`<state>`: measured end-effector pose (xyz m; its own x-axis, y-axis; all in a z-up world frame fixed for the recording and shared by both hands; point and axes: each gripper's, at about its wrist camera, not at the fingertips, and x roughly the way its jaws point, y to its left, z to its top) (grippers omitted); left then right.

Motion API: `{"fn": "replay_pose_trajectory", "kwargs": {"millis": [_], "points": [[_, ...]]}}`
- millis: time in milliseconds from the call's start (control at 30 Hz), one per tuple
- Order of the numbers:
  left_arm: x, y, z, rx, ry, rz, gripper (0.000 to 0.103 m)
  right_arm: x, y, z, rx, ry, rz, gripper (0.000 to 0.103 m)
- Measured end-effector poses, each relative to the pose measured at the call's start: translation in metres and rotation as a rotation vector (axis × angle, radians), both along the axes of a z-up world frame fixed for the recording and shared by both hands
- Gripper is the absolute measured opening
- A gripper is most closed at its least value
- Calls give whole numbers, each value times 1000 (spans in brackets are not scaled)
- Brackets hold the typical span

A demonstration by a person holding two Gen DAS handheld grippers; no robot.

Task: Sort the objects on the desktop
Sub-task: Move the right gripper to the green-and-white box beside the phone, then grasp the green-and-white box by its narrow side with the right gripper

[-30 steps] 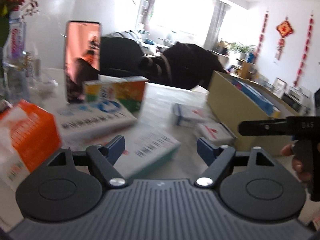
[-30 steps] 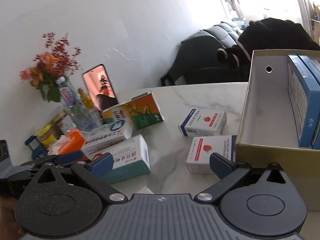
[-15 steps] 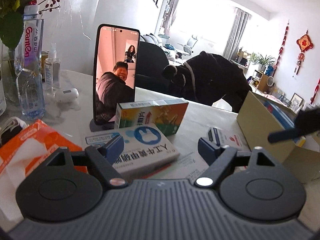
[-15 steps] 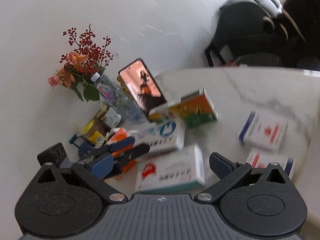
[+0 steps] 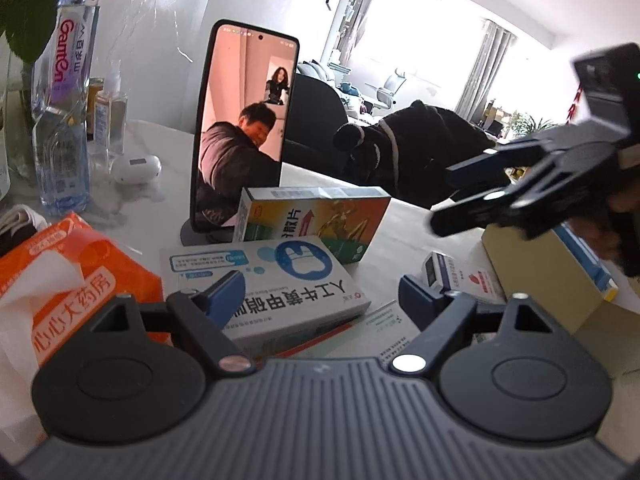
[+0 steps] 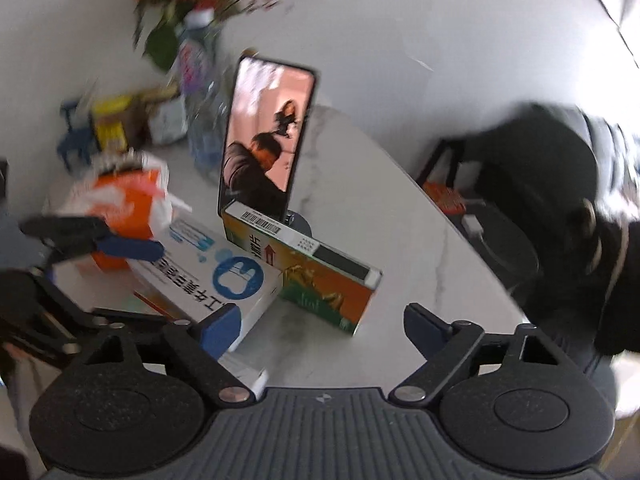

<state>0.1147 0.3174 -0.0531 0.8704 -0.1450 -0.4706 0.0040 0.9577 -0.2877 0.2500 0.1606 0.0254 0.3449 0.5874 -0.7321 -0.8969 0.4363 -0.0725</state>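
Both tools gape wide and empty: the left tool (image 5: 320,292) over the white rabbit-logo carton (image 5: 272,276), the right tool (image 6: 320,326) near the orange-green carton (image 6: 304,268).

table (image 6: 360,200): smooth glossy marble-look
boxes (image 5: 280,280): printed glossy cardboard
bottle (image 5: 64,100): clear plastic
left gripper (image 5: 320,292): matt black plastic

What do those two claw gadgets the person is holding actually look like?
Both look alike: the left claw and right claw each have a dark grey ribbed body, two round black discs, black linkage arms with silver pivot pins, and blue-padded fingertips. From the left view, the right claw carries a boxy black camera.
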Motion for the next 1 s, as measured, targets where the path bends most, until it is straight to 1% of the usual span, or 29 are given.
{"fn": "replay_pose_trajectory", "kwargs": {"millis": [33,167,200,233,267,367,467,533,600,633,667,833,967,1000], "points": [[-1,0,0,-3,0,2,85,4,7,0,-28,-30,23,89],[-3,1,-1,-8,5,10,85,18,34,0,-136,-145,114,82],[-3,2,-1,-8,5,12,85,16,41,-8,-151,-162,136,79],[-4,3,-1,-8,6,14,85,15,52,-22,-170,-178,164,79],[-4,3,-2,-8,8,17,85,16,56,-24,-184,-186,190,77],[-6,4,-4,-10,16,24,85,20,67,-31,-227,-193,272,65],[-7,6,-6,-15,21,29,86,20,75,-36,-274,-230,343,62],[-8,6,-7,-16,19,31,86,23,75,-36,-290,-248,365,58],[-8,6,-7,-18,19,33,86,24,75,-36,-307,-266,386,47],[-8,6,-7,-19,19,32,86,23,75,-37,-314,-274,391,43],[-8,6,-6,-20,19,31,86,24,73,-36,-316,-271,400,38],[-9,5,-6,-24,19,25,86,29,64,-29,-329,-253,443,31],[-10,4,-6,-27,18,22,86,33,57,-18,-368,-192,456,26],[-10,3,-6,-29,18,20,86,36,55,-16,-374,-174,444,26]]}}
